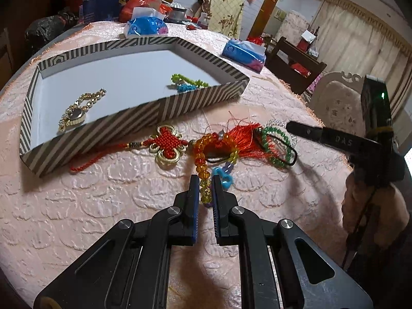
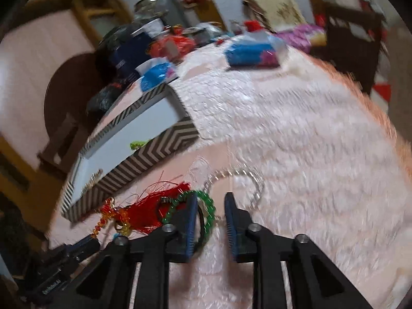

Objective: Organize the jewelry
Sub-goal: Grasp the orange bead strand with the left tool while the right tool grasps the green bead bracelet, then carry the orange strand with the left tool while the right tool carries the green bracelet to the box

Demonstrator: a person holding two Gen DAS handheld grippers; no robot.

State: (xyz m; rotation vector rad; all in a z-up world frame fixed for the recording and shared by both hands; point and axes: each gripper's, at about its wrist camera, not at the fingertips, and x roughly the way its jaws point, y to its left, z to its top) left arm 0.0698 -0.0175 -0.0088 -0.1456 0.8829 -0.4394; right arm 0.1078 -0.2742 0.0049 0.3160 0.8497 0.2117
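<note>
Pink quilted cloth covers the bench [image 1: 90,206], and I work from my fingertips outward. My left hand-held gripper [image 1: 205,193] is clenched on the amber bead strand [image 1: 203,188], which runs straight ahead from the jaws into the tangle beyond. Past it, slightly left, the red knot ornament [image 1: 167,141] lies with its long axis crosswise to my reach, parallel to the near wall of the striped box [image 1: 128,116]. My right hand-held gripper [image 2: 211,221] is nearer the green bead bracelet [image 2: 209,206]; its jaws straddle the rim, though blur leaves me unsure the pads press yet. Farthest, inside the box, rest the gold watch [image 1: 77,113] and lime-green beads [image 1: 185,79].
</note>
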